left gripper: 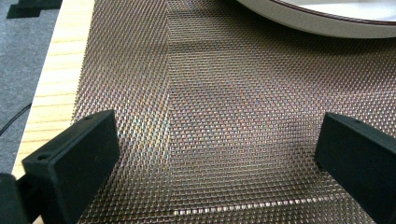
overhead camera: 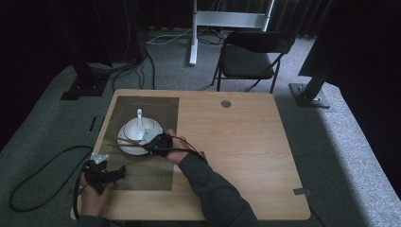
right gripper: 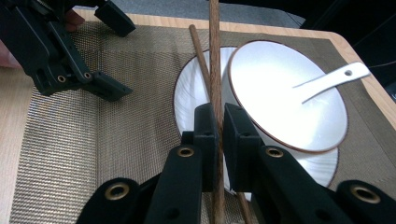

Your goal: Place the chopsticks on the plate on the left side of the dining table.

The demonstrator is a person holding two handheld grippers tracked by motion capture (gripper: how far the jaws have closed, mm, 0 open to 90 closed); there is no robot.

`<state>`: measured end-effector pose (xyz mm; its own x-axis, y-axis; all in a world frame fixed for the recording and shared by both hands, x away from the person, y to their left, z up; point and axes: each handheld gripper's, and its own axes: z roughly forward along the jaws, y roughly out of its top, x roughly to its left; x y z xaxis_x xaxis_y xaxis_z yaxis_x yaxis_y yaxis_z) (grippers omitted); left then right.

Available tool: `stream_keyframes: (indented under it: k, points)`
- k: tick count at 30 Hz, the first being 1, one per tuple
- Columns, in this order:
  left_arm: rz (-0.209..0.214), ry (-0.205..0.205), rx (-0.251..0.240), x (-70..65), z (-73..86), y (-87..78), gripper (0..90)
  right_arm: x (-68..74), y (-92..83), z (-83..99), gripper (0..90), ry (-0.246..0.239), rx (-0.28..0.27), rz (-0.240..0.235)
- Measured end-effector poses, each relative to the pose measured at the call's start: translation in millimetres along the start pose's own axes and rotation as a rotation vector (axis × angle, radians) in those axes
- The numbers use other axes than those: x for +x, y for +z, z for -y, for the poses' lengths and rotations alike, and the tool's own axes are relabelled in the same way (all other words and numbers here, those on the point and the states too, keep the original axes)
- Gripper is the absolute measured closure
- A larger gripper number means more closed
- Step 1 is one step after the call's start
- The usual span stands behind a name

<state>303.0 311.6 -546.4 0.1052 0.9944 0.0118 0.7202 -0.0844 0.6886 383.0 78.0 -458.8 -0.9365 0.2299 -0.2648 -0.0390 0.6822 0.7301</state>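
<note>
Since the right claw is clamped on one chopstick, the coming move turns on how that stick lies against its mate and the dishes.

Held chopstick (right gripper: 215, 56): gripped between the right claw's (right gripper: 219, 128) pads partway along its length, its long axis running straight ahead from the jaws; the far end points out past the plate's rim towards the left claw, the near end passes back under the claw body.

Second chopstick (right gripper: 200, 51): free, lying across the plate just left of the held one, tilted a little so the two spread apart ahead of the claw and draw together near the jaws.

Bowl (right gripper: 289, 98): just right of the right claw's jaws, sitting on the plate (right gripper: 187, 93); whether the held stick touches its rim I cannot tell.

Spoon (right gripper: 334, 79): in the bowl, handle pointing away to the right.

Nearer hand: the right, already on the stick; my guess is that it alone does the placing.

Left claw (overhead camera: 105, 175): jaws wide apart with nothing between them, low over the woven mat (left gripper: 219, 116), well ahead and left of the right claw, the plate's edge just beyond it.

Worktop (overhead camera: 236, 142): carries the mat, bare wood on the right claw's side.
</note>
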Motion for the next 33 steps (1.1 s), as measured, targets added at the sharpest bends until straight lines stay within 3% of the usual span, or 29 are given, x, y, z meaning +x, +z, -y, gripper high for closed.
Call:
stream_keyframes:
  k: [12,33]
  points:
    - [0.001,0.0,0.001,0.1,0.0,-0.1,0.1,3.0,21.4,-9.8,84.4,-0.068,0.038,-0.03]
    - [0.001,0.001,0.002,0.1,0.0,-0.1,0.2,1.5,47.7,-9.7,84.4,-0.087,0.087,-0.057]
